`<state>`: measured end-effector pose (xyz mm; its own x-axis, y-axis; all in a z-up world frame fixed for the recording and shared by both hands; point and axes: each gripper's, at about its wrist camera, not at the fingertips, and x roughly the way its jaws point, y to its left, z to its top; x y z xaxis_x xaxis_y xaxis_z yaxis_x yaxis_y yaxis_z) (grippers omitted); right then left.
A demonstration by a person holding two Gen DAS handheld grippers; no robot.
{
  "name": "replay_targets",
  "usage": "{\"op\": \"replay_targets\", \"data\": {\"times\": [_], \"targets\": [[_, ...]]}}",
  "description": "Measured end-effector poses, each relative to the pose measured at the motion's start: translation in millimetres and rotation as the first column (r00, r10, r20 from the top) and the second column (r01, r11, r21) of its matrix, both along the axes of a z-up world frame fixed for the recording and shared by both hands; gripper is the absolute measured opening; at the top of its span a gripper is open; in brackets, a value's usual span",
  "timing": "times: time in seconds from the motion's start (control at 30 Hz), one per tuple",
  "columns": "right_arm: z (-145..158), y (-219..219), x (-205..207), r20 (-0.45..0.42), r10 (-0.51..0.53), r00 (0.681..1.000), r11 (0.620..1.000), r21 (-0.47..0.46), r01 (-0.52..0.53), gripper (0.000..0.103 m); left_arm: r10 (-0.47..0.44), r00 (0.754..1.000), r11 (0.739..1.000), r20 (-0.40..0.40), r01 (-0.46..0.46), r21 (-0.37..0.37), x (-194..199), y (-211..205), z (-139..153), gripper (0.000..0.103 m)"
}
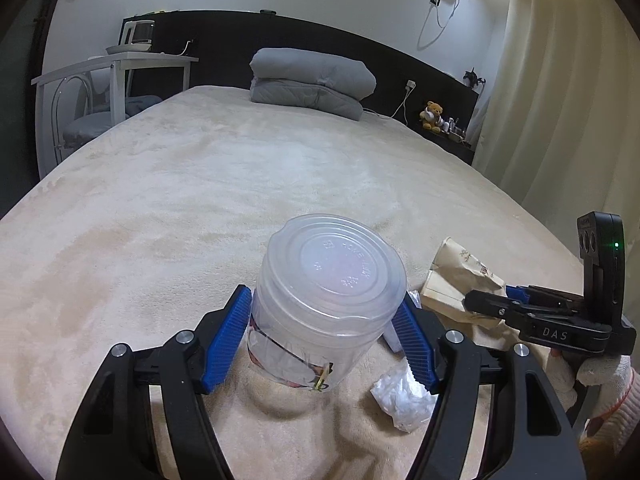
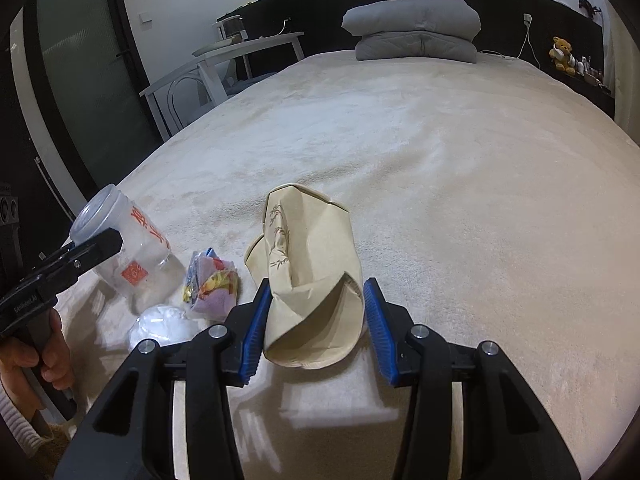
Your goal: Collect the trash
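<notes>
Two pieces of trash are shown gripped at the near end of the bed (image 2: 440, 152). The left gripper (image 1: 326, 336) is clamped across a clear lidded plastic container (image 1: 326, 292), its blue pads pressed on both sides. The right gripper (image 2: 316, 330) is closed on a crushed paper cup (image 2: 308, 276), just right of the container; its left pad is seen pressing, while contact at the right pad cannot be told.

For a clean lift, each grip should be kept firm and raised straight up, so that the smooth container is not let slip and the soft cup is not squeezed out.

Counted: one container, one paper cup, one colourful wrapper (image 2: 212, 284) and one crumpled white tissue (image 2: 162, 326), the last two lying loose between container and cup.
</notes>
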<state>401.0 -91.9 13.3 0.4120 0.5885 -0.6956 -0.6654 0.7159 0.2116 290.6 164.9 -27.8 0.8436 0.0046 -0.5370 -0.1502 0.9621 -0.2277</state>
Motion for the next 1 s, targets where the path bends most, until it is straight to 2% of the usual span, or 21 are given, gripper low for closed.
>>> {"op": "replay_targets", "data": {"times": [0.4, 0.53, 0.63, 0.77, 1.0], "targets": [[33.3, -32.4, -49.7, 0.039, -0.017, 0.999, 0.999, 0.039, 0.016, 0.046, 0.014, 0.998, 1.000, 0.069, -0.013, -0.019, -51.6, -18.1, 29.5, 0.068], [37.2, -43.5, -67.7, 0.029, -0.026, 0.999, 0.998, 0.060, 0.024, 0.046, 0.017, 0.995, 0.999, 0.098, -0.014, -0.030, -71.0, -24.5, 38.4, 0.068], [41.9, -53.5, -83.8, 0.024, -0.034, 0.999, 0.996, 0.081, 0.032, 0.046, 0.023, 0.993, 0.999, 0.114, -0.018, -0.049, -84.2, -30.6, 41.5, 0.068], [49.0, -67.2, -107.8, 0.019, -0.037, 0.999, 0.992, 0.117, 0.035, 0.046, 0.022, 0.990, 0.999, 0.137, -0.017, -0.040, -101.5, -43.2, 45.7, 0.069], [53.7, -87.2, -149.3, 0.011, -0.031, 0.999, 0.989, 0.148, 0.029, 0.046, 0.027, 0.984, 0.995, 0.176, -0.009, -0.098, -139.1, -61.4, 44.5, 0.068]]}}
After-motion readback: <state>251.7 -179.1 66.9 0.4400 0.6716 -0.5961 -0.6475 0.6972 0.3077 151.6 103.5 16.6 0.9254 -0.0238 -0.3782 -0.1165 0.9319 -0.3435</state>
